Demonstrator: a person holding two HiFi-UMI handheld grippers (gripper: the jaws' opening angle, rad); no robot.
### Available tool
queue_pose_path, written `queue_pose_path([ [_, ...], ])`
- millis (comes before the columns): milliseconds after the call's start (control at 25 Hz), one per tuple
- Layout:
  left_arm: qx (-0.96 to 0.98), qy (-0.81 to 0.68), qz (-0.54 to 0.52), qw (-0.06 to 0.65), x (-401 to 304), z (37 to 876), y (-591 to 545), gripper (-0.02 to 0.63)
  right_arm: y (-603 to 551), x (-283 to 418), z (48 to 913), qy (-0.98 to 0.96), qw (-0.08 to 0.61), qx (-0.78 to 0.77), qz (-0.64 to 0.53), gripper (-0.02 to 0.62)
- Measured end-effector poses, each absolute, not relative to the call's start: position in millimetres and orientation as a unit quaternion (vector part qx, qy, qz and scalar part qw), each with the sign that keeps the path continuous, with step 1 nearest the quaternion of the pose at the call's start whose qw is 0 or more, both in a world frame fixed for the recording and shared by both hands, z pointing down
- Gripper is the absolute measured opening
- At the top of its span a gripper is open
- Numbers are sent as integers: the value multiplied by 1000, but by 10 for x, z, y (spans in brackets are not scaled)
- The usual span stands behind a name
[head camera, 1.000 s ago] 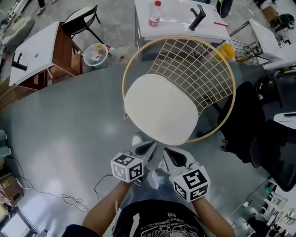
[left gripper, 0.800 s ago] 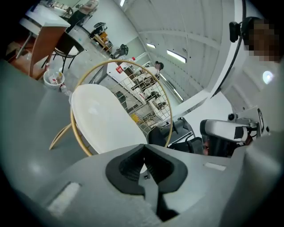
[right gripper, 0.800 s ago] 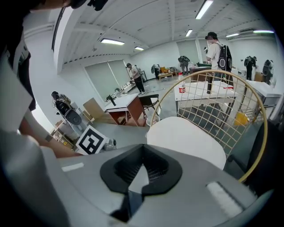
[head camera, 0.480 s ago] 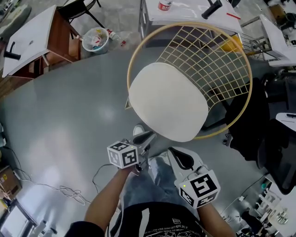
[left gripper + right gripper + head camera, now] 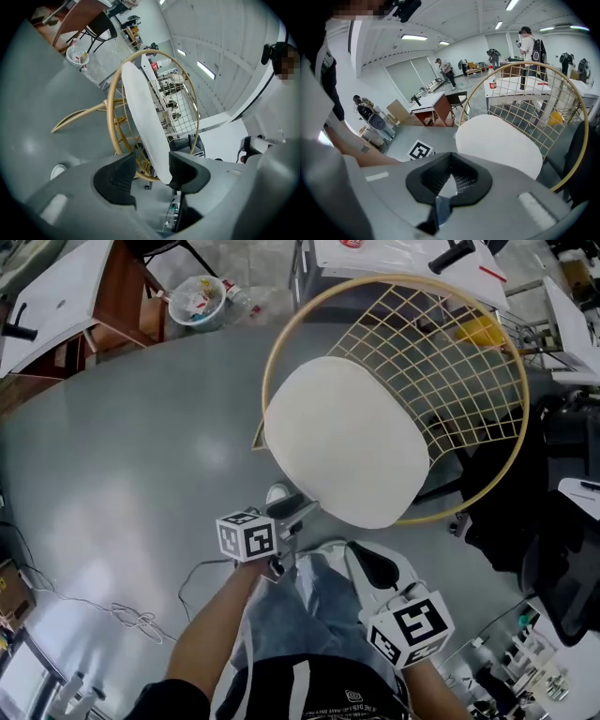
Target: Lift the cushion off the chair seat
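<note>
Head view looks down on a white cushion [image 5: 345, 439] lying on the seat of a gold wire chair [image 5: 441, 352]. At the cushion's near edge, the left gripper [image 5: 292, 507] has its jaws opening, with the edge in the gap but not pinched. Nearer the person, the right gripper [image 5: 361, 557] has its jaws closed on nothing.

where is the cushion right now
In the head view the white cushion sits at centre, flat on the seat of the gold wire chair, just beyond the person's knee on the grey floor.
</note>
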State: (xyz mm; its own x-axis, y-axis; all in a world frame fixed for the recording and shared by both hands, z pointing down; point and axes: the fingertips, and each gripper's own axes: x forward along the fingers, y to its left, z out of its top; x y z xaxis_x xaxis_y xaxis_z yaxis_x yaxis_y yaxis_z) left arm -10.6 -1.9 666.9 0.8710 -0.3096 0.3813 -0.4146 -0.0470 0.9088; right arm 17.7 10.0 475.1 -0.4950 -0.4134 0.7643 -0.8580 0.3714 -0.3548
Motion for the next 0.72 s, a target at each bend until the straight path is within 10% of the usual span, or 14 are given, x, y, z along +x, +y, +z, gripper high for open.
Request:
queue_pose_path([
  [400, 712, -241, -9, 660, 102, 6724, -328, 227, 109, 358, 4839, -756, 288, 430, 401, -5],
  [560, 706, -244, -21, 664, 174, 6715, -403, 71, 200, 363, 4866, -753, 291, 429, 405, -5],
  [720, 703, -239, -27, 669, 182, 6659, -396, 52, 274, 363, 4874, -752, 295, 429, 405, -5],
])
